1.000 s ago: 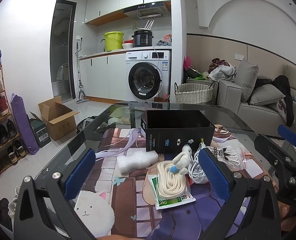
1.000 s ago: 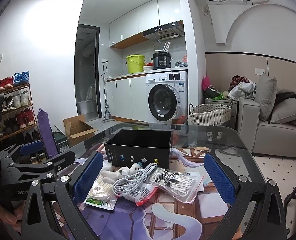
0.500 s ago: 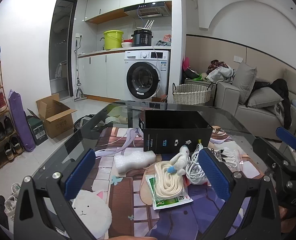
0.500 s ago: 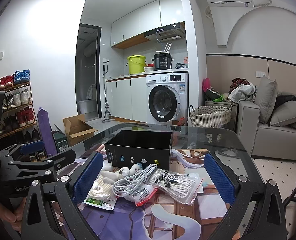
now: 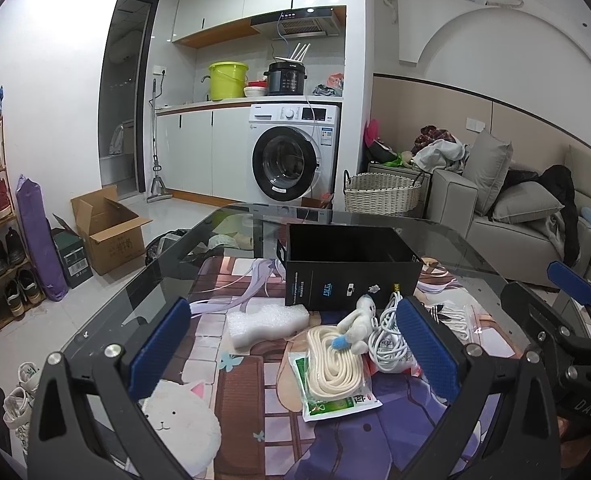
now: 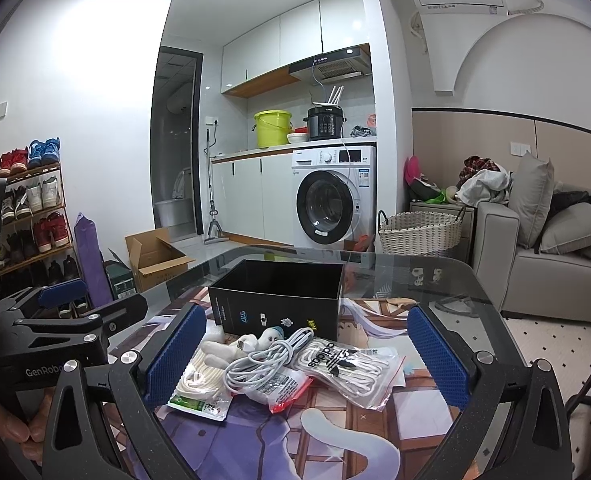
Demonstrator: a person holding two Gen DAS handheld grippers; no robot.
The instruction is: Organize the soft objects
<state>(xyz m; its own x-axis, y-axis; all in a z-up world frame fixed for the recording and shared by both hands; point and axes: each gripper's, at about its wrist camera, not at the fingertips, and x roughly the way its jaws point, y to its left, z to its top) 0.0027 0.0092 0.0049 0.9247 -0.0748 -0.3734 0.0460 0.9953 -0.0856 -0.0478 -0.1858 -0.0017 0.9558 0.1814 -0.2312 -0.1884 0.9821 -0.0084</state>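
An open black box [image 5: 351,264] [image 6: 281,300] stands on the glass table. In front of it lie a white foam piece [image 5: 267,322], a cream rope coil on a green packet [image 5: 333,354] [image 6: 193,378], a small white plush toy [image 5: 359,320] [image 6: 269,338], a white cable bundle [image 5: 389,338] [image 6: 263,360] and a bagged set of white laces [image 6: 347,366]. My left gripper [image 5: 295,354] is open and empty, held above the table before the pile. My right gripper [image 6: 305,360] is open and empty, also short of the pile.
A printed mat [image 5: 247,376] covers the table. The other gripper shows at each view's edge [image 5: 567,320] [image 6: 55,332]. Beyond the table are a cardboard box [image 5: 111,228], a washing machine [image 5: 291,160], a wicker basket [image 5: 381,194] and a sofa [image 5: 515,216].
Both views have lifted and tilted slightly; the objects on the table have not moved. Both grippers stay open.
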